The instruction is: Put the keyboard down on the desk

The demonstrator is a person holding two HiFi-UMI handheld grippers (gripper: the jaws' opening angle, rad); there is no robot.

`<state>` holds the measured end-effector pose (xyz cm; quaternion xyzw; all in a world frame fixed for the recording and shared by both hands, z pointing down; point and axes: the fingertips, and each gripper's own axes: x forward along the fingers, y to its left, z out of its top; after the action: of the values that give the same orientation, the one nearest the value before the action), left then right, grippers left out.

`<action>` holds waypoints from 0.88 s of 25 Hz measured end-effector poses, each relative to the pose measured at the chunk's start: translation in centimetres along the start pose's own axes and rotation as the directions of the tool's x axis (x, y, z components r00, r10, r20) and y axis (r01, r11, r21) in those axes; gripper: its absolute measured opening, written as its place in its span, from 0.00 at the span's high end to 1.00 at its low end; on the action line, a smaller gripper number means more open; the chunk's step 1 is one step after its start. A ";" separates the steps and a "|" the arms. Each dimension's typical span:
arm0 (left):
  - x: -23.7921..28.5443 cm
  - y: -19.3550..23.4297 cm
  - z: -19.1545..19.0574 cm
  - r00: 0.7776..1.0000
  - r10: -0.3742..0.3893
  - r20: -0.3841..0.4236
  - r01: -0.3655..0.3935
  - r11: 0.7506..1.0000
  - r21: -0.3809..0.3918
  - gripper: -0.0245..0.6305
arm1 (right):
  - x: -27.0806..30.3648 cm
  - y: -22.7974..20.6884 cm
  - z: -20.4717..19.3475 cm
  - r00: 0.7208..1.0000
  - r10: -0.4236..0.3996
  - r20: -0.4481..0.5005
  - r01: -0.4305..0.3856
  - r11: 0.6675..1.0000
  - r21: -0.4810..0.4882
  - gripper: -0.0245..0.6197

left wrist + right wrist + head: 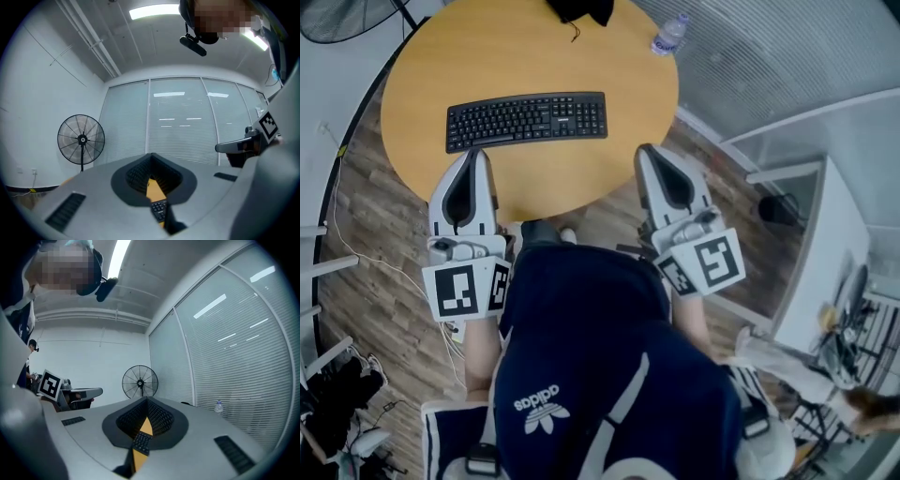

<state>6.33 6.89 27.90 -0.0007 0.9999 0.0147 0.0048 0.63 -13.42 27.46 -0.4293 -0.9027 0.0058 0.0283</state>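
Observation:
The black keyboard (pixel 525 119) lies flat on the round wooden desk (pixel 525 56), with nothing holding it. My left gripper (pixel 475 153) is shut and empty, its tip just at the desk's near edge, below the keyboard's left end. To the right of the keyboard my right gripper (pixel 646 150) is also shut and empty, its tip level with the desk's rim. In the left gripper view a slit below the closed jaws shows a bit of the keyboard (pixel 159 209). In the right gripper view the same kind of slit shows keyboard (pixel 140 441) keys and desk (pixel 145 426).
A water bottle (pixel 668 35) stands at the desk's far right edge and a black item (pixel 579 9) lies at the far edge. A standing fan (pixel 81 139) is off to the left. A white cabinet (pixel 825 262) stands at the right. Cables run over the wood floor (pixel 356 253).

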 end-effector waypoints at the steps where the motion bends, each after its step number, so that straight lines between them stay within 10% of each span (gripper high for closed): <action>1: -0.3 -0.1 0.1 1.000 0.006 0.006 -0.006 1.000 0.000 0.96 | -0.3 0.2 -0.1 1.000 0.007 -0.003 -0.007 1.000 0.002 0.96; 22: -0.4 -2.0 0.9 1.000 -0.021 -0.010 0.021 0.998 0.064 0.96 | -1.1 0.3 -0.4 1.000 0.019 -0.014 -0.019 0.999 -0.034 0.96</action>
<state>6.71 4.88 26.96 -0.0111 0.9998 -0.0175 0.0003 1.55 -14.09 27.82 -0.4382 -0.8984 -0.0122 0.0272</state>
